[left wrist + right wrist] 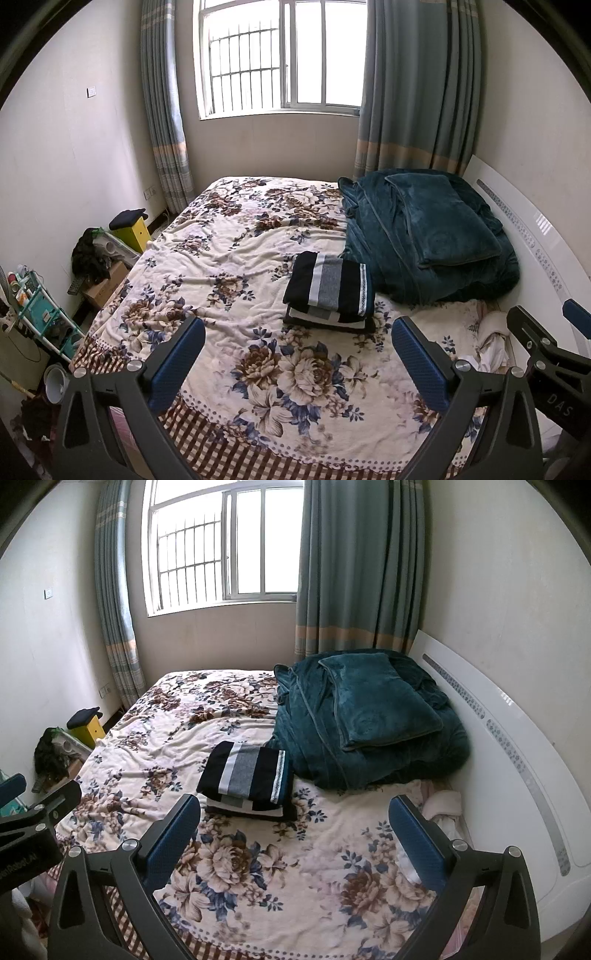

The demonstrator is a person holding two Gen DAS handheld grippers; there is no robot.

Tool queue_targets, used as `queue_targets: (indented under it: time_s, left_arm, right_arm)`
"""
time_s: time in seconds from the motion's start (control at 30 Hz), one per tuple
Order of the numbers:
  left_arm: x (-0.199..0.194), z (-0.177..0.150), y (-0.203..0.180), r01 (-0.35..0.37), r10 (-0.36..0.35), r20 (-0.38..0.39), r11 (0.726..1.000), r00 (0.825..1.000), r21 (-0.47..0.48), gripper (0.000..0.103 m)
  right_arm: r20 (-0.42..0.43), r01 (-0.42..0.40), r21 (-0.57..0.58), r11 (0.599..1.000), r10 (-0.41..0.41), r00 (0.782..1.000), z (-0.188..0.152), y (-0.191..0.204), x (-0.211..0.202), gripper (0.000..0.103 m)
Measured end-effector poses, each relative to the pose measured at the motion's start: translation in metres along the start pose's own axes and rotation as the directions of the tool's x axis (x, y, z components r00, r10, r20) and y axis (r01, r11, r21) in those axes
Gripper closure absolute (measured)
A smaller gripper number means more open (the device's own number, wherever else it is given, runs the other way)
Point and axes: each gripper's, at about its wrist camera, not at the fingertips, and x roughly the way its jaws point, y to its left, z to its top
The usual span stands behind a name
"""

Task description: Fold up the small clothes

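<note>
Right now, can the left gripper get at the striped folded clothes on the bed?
Probably yes. The left gripper is open and empty, and only bare floral bedspread lies between it and the striped folded clothes. The teal blanket sits beside them, not in the way.

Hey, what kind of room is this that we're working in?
Most likely a home bedroom. A bed with a floral blanket fills the room, a teal quilt is heaped by the white headboard, and curtains hang at the window. A stack of folded clothes lies on the blanket.
</note>
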Motion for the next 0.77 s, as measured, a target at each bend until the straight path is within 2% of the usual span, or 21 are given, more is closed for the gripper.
queue_targets:
  time_s: [0.77]
  left_arm:
    - [-0.0024, -0.0068, 0.0067, -0.017, 0.017, 0.006, 1.0, 1.0, -0.002, 0.0]
  right_arm:
    - [0.001, 0.001, 0.002, 1.0, -0.001, 1.0, -0.0015, 0.0, 0.0009, 0.0]
